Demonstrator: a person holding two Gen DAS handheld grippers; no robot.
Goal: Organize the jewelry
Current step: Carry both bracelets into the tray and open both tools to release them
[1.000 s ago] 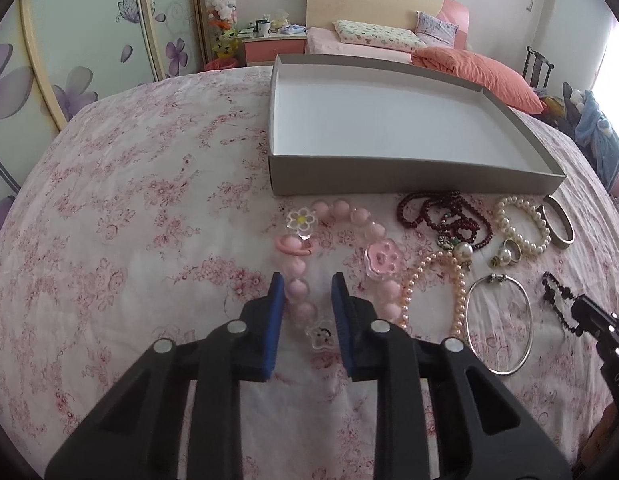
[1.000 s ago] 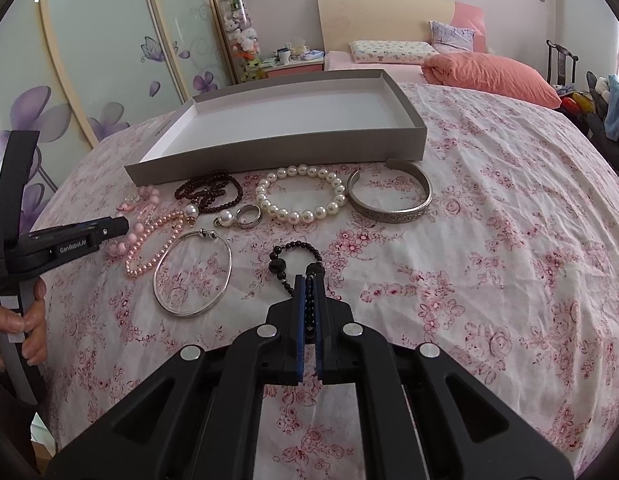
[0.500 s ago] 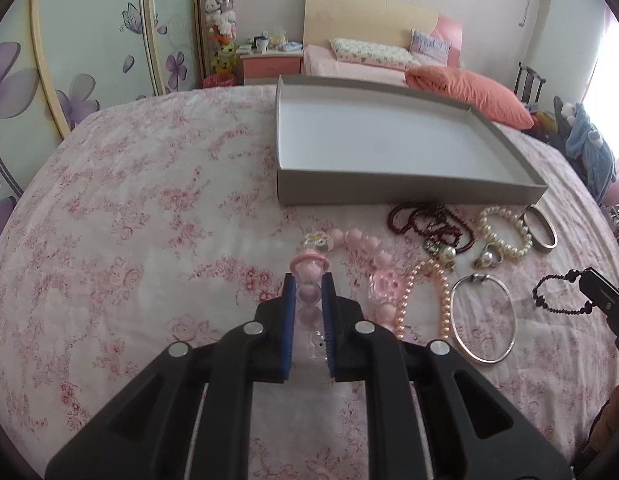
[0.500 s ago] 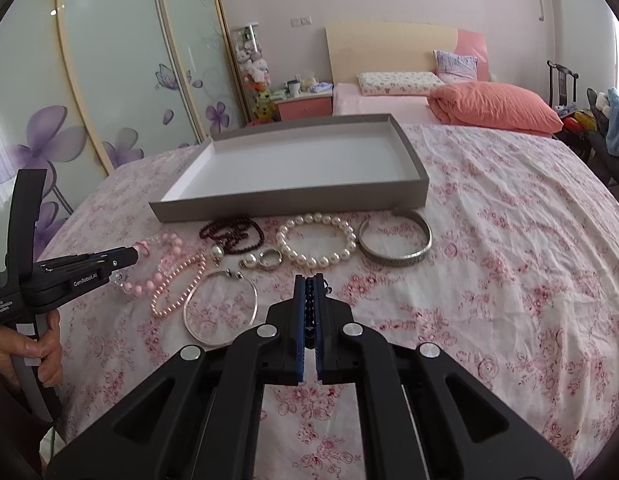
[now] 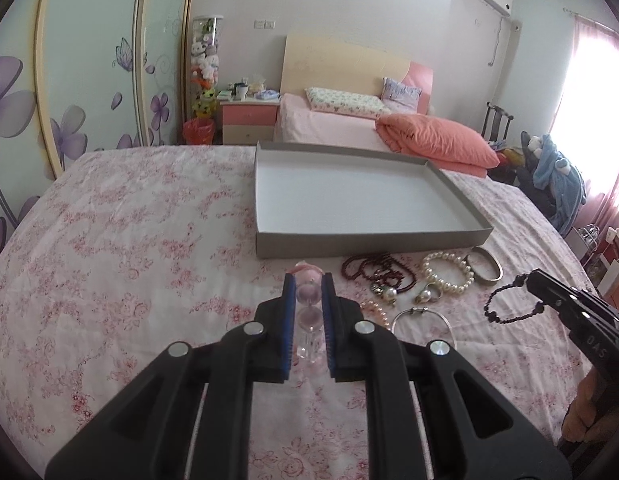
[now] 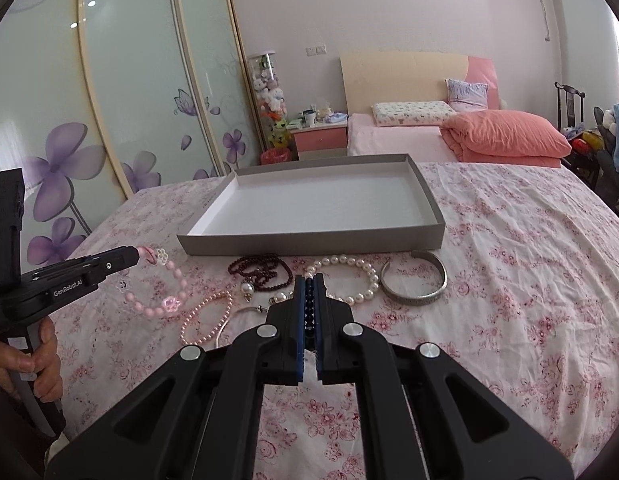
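Both bracelets are off the bedspread: the left claw (image 5: 306, 286) is pinching the pink bead bracelet (image 6: 157, 292), its blue pads pressed on the pale pink beads after having just closed in on them, and the strand droops in a loop below the tip with a small flower charm near the top. The right claw (image 6: 309, 286) is pressed together on the black bead bracelet (image 5: 509, 300), which hangs from its tip as a thin dark ring above the cloth. Under and between them the rest of the jewelry lies in a loose row on the pink flowered bedspread (image 6: 509, 280): a dark red bead string (image 6: 261, 272), a white pearl bracelet (image 6: 349, 276) just beside it, a silver cuff (image 6: 413, 280) further right, a pink pearl strand (image 6: 205, 316), and a thin silver bangle (image 5: 423, 320) close to the claws. A couple of small pearl-topped pieces sit among them, too small to make out. Just behind the row stands the shallow grey tray (image 6: 309, 242) with a white inside, holding nothing. A hand (image 6: 33, 364) grips the handle of the left tool at the edge of the bed. Further back are a second bed with a coral quilt (image 6: 505, 136) and sliding doors painted with purple flowers.
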